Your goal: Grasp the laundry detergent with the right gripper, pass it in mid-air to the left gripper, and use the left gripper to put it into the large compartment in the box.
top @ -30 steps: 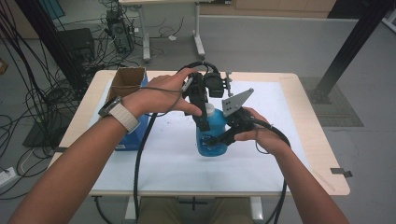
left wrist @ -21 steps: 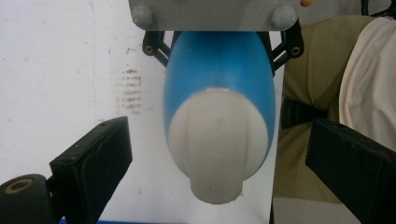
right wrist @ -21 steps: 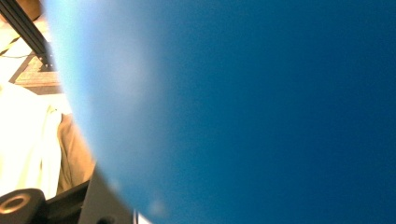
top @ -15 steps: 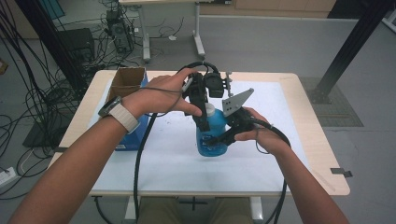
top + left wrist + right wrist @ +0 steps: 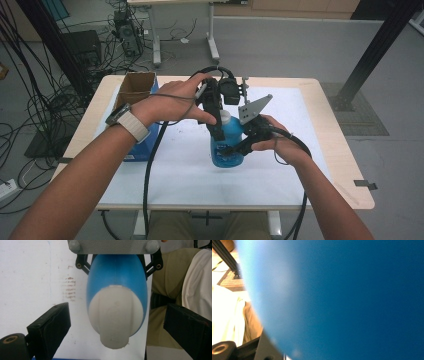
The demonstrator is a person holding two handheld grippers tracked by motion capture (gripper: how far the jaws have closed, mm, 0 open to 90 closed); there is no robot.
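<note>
A blue bottle with a white cap stands upright on the white mat in the middle of the table. My right gripper comes in from the right and is shut on the bottle's body, whose blue wall sits right before its camera. My left gripper points down over the bottle's top. In the left gripper view the cap sits between my open left gripper, with a gap on each side. The right gripper's grey plate lies beyond the bottle.
An open cardboard box stands at the table's back left, on a blue box. The wooden table edge runs along the right. Cables and equipment crowd the floor at the left. A person's lap is close to the near edge.
</note>
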